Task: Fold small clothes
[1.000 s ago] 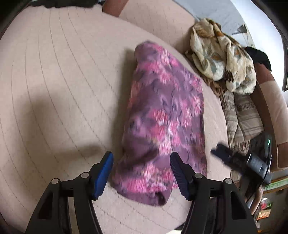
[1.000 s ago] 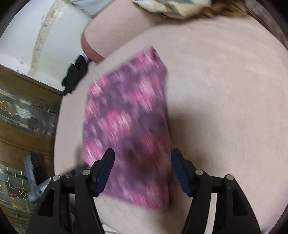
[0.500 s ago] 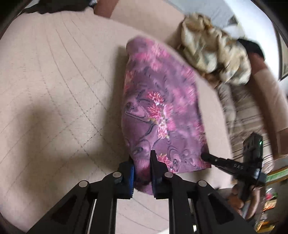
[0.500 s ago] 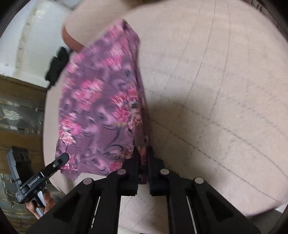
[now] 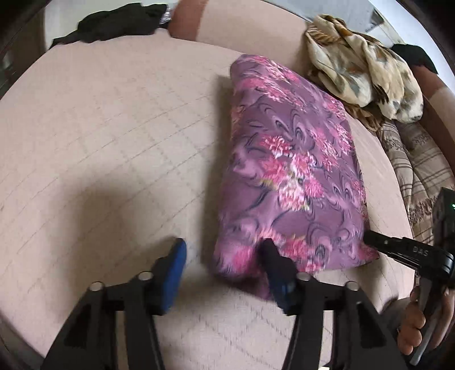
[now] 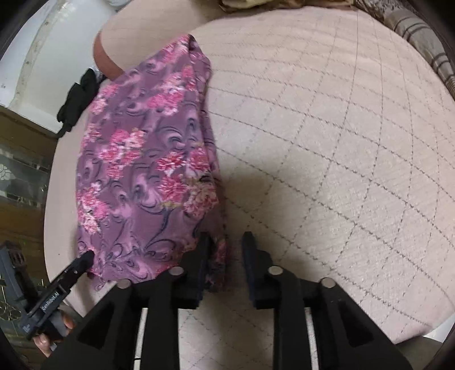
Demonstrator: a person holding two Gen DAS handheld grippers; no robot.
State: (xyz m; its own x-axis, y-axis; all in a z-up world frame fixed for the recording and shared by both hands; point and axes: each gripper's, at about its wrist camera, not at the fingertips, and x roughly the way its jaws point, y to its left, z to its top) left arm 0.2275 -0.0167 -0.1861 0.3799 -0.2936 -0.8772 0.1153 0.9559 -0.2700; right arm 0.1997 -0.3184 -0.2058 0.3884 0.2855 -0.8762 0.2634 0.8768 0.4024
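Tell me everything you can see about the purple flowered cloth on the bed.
The purple cloth is a soft, thin-looking fabric printed with pink flowers and dark swirls. It lies folded into a long, roughly rectangular stack on the beige quilted surface, its layered edges showing along one side. Its near end is slightly rumpled. The left gripper and right gripper stand at its near corners, jaws just opened, cloth edge between them.

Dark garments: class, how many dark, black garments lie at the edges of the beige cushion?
2: one black garment beyond the cushion's far left edge, another black garment behind the cream patterned cloth at right. More may be hidden.
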